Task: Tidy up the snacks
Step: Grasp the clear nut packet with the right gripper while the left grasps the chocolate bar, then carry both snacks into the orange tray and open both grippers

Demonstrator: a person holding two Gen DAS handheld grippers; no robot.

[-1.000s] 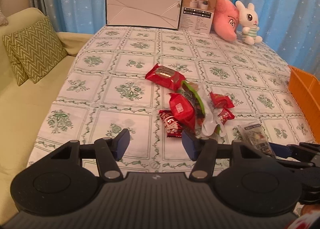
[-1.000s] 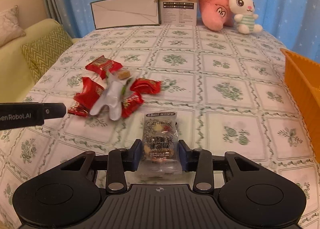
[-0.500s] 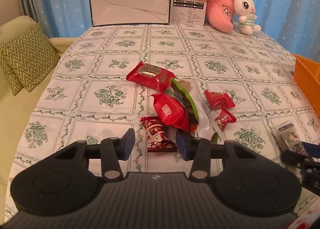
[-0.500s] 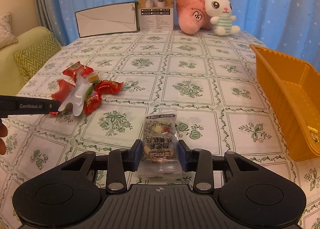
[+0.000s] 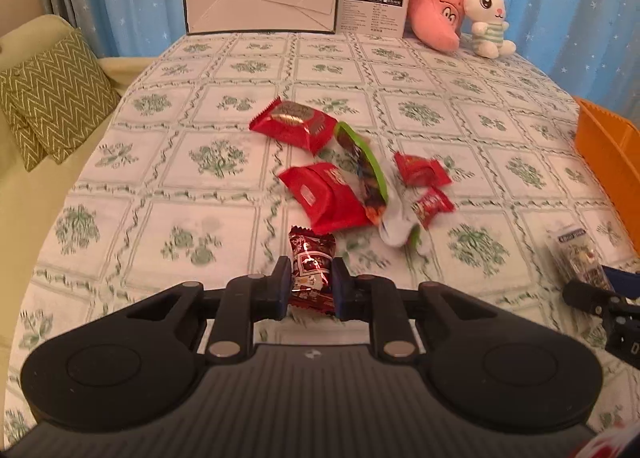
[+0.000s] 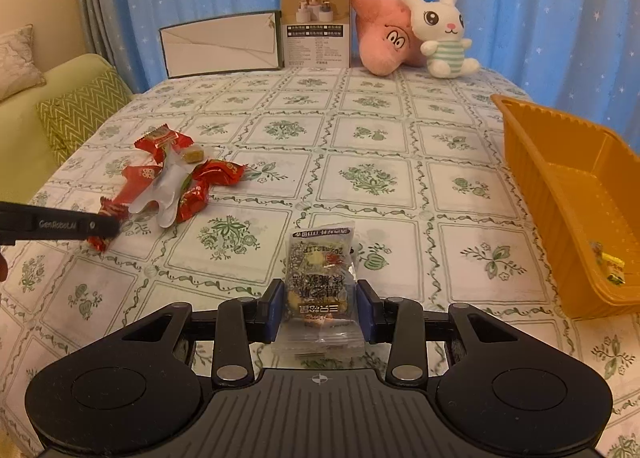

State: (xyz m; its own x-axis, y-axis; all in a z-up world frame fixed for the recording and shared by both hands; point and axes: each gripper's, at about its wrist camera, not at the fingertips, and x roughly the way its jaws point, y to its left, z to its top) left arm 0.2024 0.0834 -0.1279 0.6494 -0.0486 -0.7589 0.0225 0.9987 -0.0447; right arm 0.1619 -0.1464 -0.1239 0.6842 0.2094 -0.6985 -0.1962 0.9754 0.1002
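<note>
In the left wrist view my left gripper (image 5: 308, 282) is shut on a small dark red candy packet (image 5: 311, 264) lying at the near end of a snack pile. Beyond it lie several red packets (image 5: 326, 198) and a green-edged wrapper (image 5: 366, 168) on the floral tablecloth (image 5: 208, 194). In the right wrist view my right gripper (image 6: 320, 304) is shut on a clear snack bag with black print (image 6: 320, 270), held just above the cloth. The orange basket (image 6: 560, 162) stands to its right with a yellow-green snack (image 6: 612, 266) inside. The left gripper's finger (image 6: 60, 224) shows at the left edge by the pile.
A white box (image 5: 260, 0), a printed carton (image 5: 376, 4), a pink plush (image 5: 436, 14) and a white bunny plush (image 5: 486, 16) line the table's far edge. A sofa with a zigzag cushion (image 5: 52, 98) is to the left. Blue starred curtains hang behind.
My left gripper moved forward over the dark red packet and closed on it. My right gripper, still holding the clear bag, shifted right, bringing the orange basket further into view.
</note>
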